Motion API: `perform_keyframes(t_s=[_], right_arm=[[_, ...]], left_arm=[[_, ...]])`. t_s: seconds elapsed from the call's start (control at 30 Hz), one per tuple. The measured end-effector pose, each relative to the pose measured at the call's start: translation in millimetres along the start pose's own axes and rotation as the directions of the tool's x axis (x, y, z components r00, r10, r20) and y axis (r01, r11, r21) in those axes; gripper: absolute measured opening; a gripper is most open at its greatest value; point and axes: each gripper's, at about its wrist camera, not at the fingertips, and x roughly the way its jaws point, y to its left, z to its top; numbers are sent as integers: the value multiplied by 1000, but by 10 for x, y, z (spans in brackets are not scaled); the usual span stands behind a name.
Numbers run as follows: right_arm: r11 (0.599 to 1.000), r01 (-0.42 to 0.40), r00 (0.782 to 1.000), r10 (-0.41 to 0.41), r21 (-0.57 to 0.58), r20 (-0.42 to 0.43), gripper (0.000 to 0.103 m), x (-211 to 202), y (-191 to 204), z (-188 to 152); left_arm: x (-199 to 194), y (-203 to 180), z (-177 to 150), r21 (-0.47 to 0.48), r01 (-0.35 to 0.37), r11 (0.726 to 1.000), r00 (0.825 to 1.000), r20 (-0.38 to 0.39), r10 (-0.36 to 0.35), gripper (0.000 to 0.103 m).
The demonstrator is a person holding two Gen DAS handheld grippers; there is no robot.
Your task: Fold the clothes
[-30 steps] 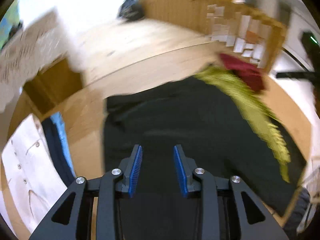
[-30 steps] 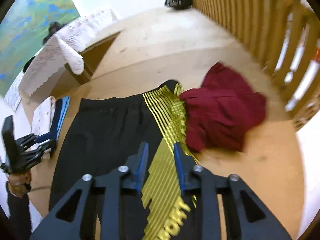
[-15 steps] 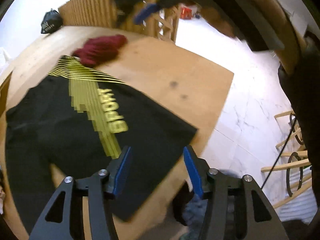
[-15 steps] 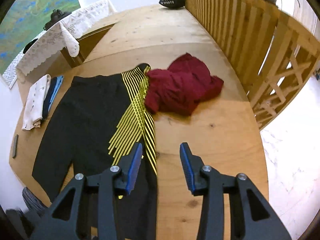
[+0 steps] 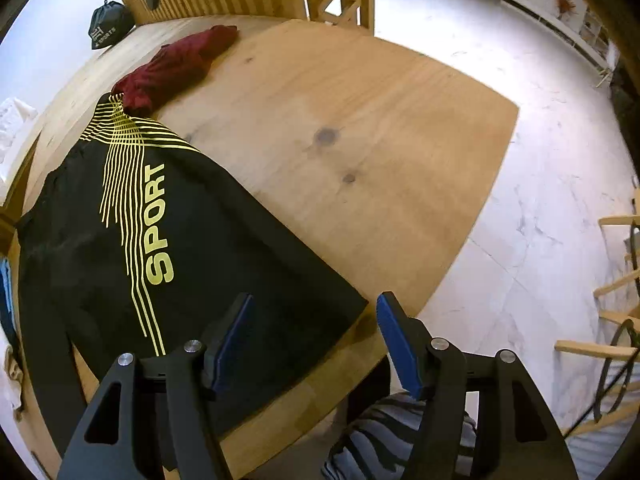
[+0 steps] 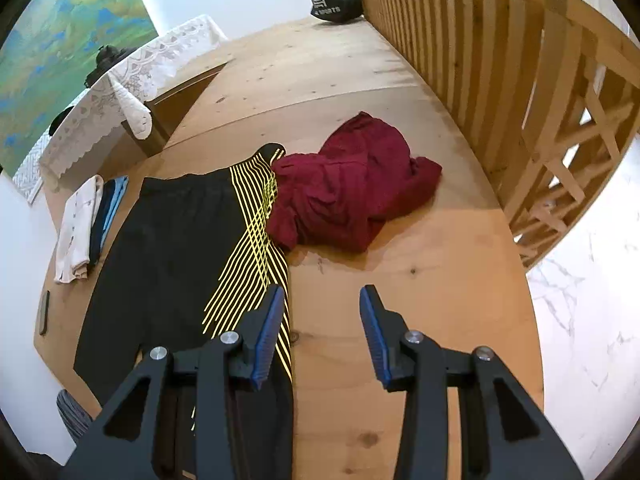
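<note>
On the left of the table, a small stack of folded clothes sits at the edge. Beside it the black shorts lie spread flat, yellow stripes and "SPORT" running down one side. The left gripper hangs above their near corner, fingers spread wide and holding nothing. The right gripper hovers over the striped edge, likewise wide apart and empty. To fold well, I would pinch two corners of one side edge, lift both together, and carry them across evenly so the halves line up without creasing. On the right, a crumpled red garment touches the shorts' far corner and looks likely to snag; keep clear.
</note>
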Motion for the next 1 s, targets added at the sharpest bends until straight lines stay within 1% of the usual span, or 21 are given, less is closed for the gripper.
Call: perform_keyframes(t_s=[0.07,0.17,0.27,0.3,0.33,0.37,0.4,0.47,0.5,0.53,0.57,0.6,0.63,0.7,0.8,0.83,0.9,1.0], right_arm=[[1000,-9,1000,9,-9,2,39,20,0,15],[1000,-23,1000,23,-14,8,39,45,-4,31],[999,-31,999,31,-15,11,39,82,-12,35],[999,-34,999,34,-15,10,39,99,-16,36],[999,-34,999,35,-15,9,39,113,-18,36],[999,-32,999,32,-14,7,39,128,-20,35],[999,-31,999,31,-13,4,39,142,-20,33],[999,-27,1000,27,-18,-2,39,164,-7,31],[1000,-24,1000,24,-19,-3,39,171,-2,29],[1000,-22,1000,22,-20,-4,39,177,3,28],[1000,-21,1000,21,-21,-4,39,179,10,29],[1000,-22,1000,22,-21,-5,39,180,17,31],[999,-23,1000,23,-22,-5,39,180,23,32],[999,-26,1000,26,-24,0,39,170,38,34],[999,-33,999,33,-30,4,39,165,50,50],[999,-37,999,37,-29,6,39,166,47,62],[998,-66,998,66,-11,10,39,185,9,116],[992,-123,992,123,27,10,39,278,-43,262]], left_arm=[[25,-16,9,-2,-17,1000,1000,-5,17,61],[30,-9,18,-8,-35,999,999,-9,35,66],[41,34,2,-36,-15,999,1000,-6,15,66],[46,55,-7,-46,7,999,1000,-3,-7,63],[51,79,-9,-55,35,998,999,0,-35,58],[56,110,-13,-67,75,995,997,-1,-76,54],[55,127,-18,-70,103,992,995,-1,-103,46],[44,128,-25,-59,119,991,993,-2,-119,41],[39,124,-29,-52,122,991,993,-3,-122,36],[34,119,-32,-46,124,991,992,-5,-124,28],[28,118,-34,-42,126,991,992,-10,-126,24],[23,122,-34,-38,131,991,991,-16,-132,14],[22,133,-33,-34,140,990,990,-22,-141,8],[23,198,-31,-46,177,983,984,-28,-178,5],[10,350,-52,-101,237,966,971,-20,-240,4],[-10,398,-65,-114,246,963,968,-11,-249,4],[-98,506,-106,-137,264,955,964,19,-264,4],[-250,676,-178,-180,314,932,949,65,-308,4]])
